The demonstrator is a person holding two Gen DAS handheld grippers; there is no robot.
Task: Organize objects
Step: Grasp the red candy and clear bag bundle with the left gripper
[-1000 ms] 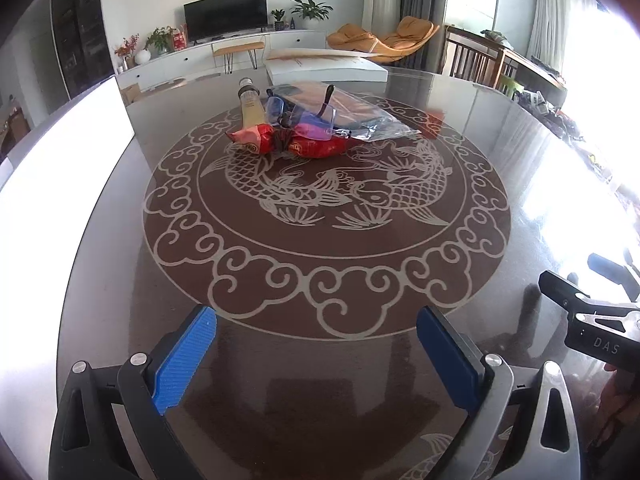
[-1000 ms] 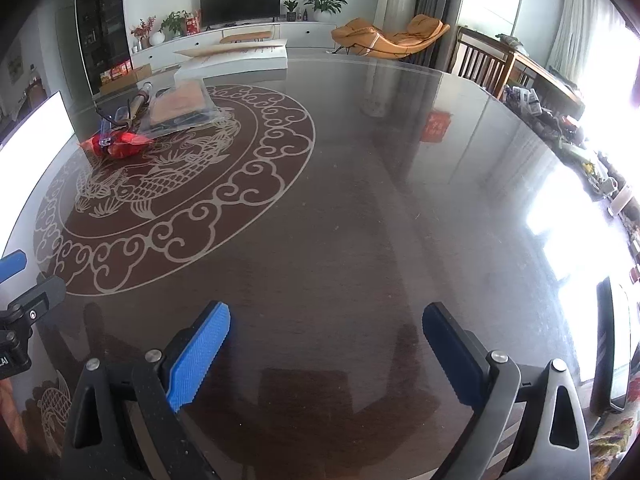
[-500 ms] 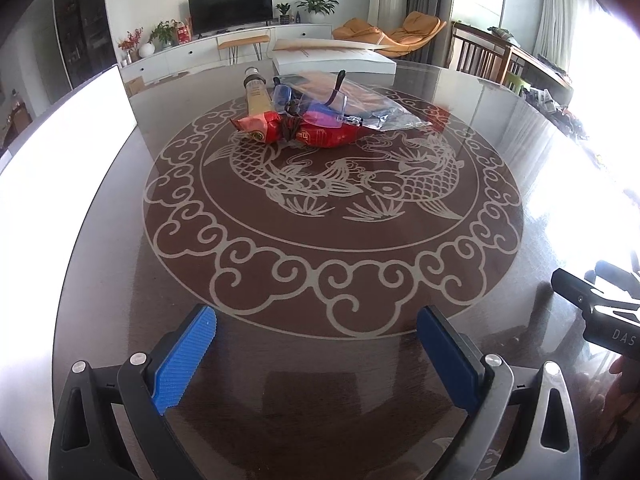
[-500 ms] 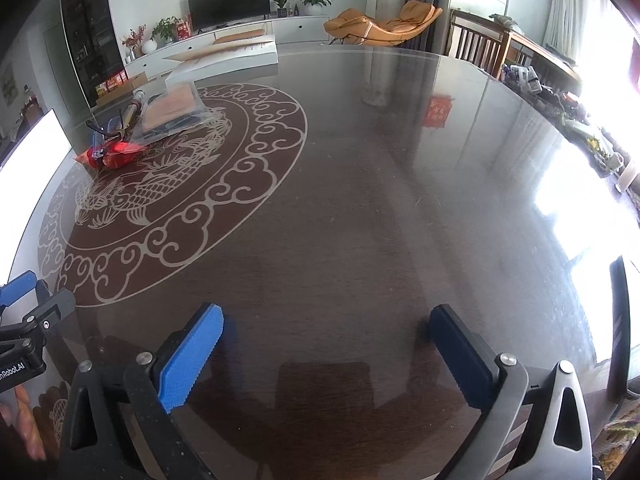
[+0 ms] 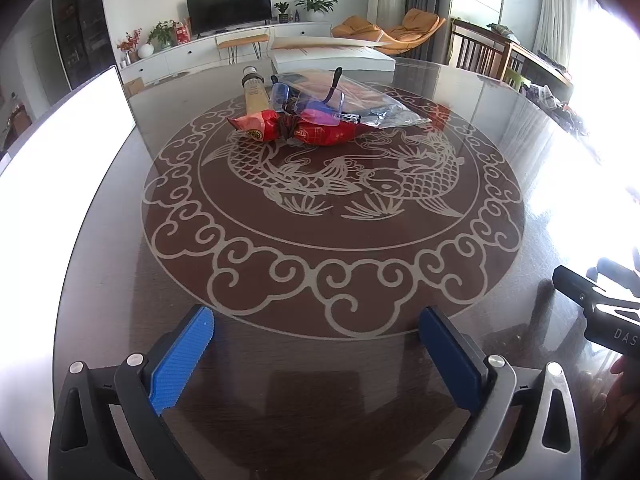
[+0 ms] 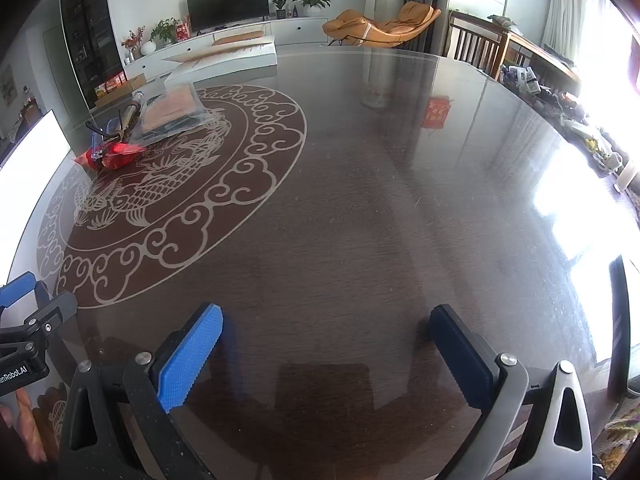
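**Both grippers poised, pile untouched at the far side**

A bright living room, television and orange lounge chair at the back, and in front of it a big dark glossy tabletop (image 5: pixel 320 360) with a pale carp-and-cloud medallion (image 5: pixel 332 200) set into it. A white box (image 5: pixel 332 56) lies at the far edge.

The things to be organized sit heaped together on the far rim of that medallion: a clear plastic bag (image 5: pixel 372 100) with something orange inside, a red snack packet (image 5: pixel 304 130) in front of it, a tan bottle (image 5: pixel 256 94) lying beside, and clear glasses (image 5: pixel 316 98) resting on top of the packet.

The left gripper (image 5: pixel 316 344) hangs low over the near tabletop, fingers spread wide and empty, the pile well ahead of it. The right gripper (image 6: pixel 326 344) is off to the side, fingers equally wide, nothing between them.

My guess is the reach comes first. Best to take the glasses off the top before anything else, by the frame rather than the lens, since pulling the packet from beneath would tip them onto the glass.
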